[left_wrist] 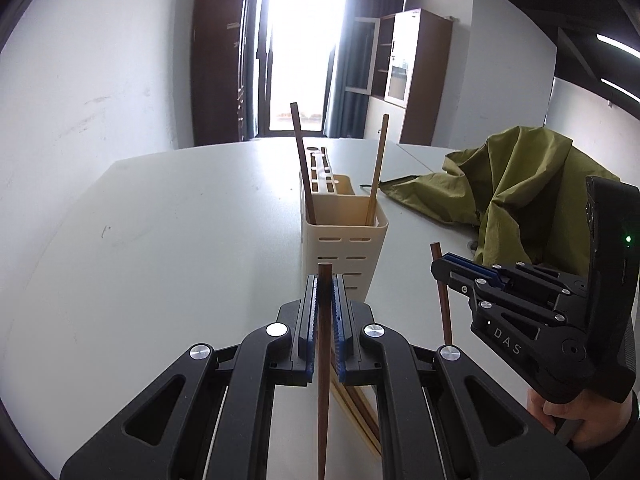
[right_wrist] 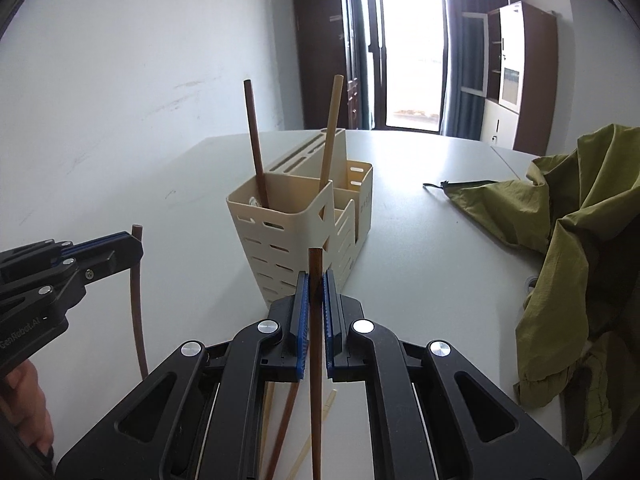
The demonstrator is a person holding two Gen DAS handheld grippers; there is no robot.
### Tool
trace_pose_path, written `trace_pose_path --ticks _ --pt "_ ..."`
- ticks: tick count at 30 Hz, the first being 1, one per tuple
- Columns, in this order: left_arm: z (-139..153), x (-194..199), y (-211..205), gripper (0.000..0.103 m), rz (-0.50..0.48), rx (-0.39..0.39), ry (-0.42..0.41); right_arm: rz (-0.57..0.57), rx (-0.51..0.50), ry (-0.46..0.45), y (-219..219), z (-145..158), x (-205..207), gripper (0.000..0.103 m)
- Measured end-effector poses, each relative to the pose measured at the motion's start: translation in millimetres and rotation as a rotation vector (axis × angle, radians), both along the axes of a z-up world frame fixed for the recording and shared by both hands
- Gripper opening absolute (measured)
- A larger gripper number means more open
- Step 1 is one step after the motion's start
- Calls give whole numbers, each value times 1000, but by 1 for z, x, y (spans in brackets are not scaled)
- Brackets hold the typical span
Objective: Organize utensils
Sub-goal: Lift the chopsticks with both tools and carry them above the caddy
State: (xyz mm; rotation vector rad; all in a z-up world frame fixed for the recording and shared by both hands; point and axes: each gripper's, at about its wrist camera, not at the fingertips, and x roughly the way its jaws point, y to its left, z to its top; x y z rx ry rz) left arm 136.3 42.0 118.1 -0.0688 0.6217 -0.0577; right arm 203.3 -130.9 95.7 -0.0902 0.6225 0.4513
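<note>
A cream utensil holder [left_wrist: 344, 240] stands on the white table [left_wrist: 180, 240]; it also shows in the right wrist view [right_wrist: 304, 232]. It holds a dark chopstick [left_wrist: 302, 160] and a light chopstick [left_wrist: 378, 168]. My left gripper [left_wrist: 325, 280] is shut on a dark brown chopstick [left_wrist: 323, 380], held upright just in front of the holder. My right gripper [right_wrist: 316, 276] is shut on another dark brown chopstick [right_wrist: 315, 360], also upright near the holder. Each gripper shows in the other view, the right gripper [left_wrist: 440, 264] and the left gripper [right_wrist: 134, 240]. Several loose chopsticks [right_wrist: 280, 432] lie on the table beneath.
A crumpled olive-green cloth [right_wrist: 580, 240] lies on the table to the right, also in the left wrist view [left_wrist: 520, 196]. A white wall is on the left; cabinets and a bright door stand beyond the table's far edge.
</note>
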Motion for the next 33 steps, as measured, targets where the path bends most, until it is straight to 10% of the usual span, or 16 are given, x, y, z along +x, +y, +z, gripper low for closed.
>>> trace_pose_path --ticks 33 --pt "70 34 -12 7 57 -12 -364 59 192 -271 -3 78 22 8"
